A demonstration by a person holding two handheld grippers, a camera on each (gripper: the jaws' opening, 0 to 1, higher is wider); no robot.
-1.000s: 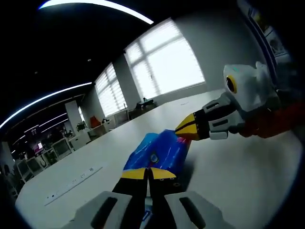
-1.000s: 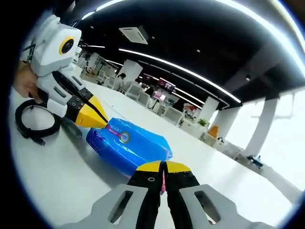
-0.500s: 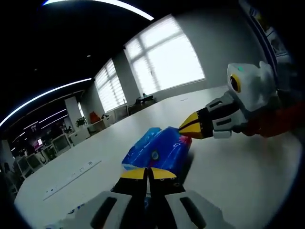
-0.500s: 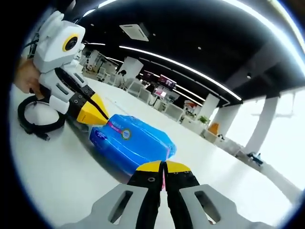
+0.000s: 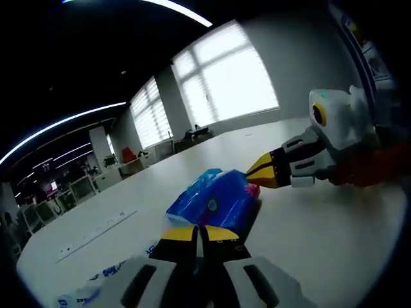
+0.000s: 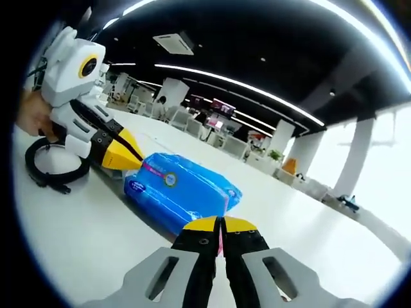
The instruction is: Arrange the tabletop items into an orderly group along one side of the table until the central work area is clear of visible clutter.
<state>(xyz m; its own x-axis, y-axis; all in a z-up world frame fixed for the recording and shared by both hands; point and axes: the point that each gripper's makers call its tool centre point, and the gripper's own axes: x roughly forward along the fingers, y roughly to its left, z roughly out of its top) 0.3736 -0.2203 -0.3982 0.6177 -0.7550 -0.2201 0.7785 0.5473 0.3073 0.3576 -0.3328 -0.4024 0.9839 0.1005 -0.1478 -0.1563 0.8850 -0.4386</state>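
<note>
- Pack, a blue plastic one with a round label, lies flat on the white surface, near the middle of what the left gripper view shows.
- In the right gripper view the same pack lies between the two tools, with one tool at each end.
- Left tool has its yellow tips together at the near end of the pack; I cannot tell if it pinches the film or only touches it.
- The left tool seen from the other side meets the corner of the pack by the pink edge, so a pinch on that corner seems likely.
- Right tool is also narrow, and a thin pink strip shows between its tips; it looks like it grips the end seam of the pack.
- In the left gripper view the right tool touches the far end of the pack.
- Cable, a black coil, lies on the surface just behind the left tool, apart from the pack.
- A wrapper with blue print lies at the left of the near tool.
- My judgement: the step in hand is carrying the pack by both ends to one side.
- The next move calls for both tools to go together in one direction and at one height, so the film does not tear or slip.
</note>
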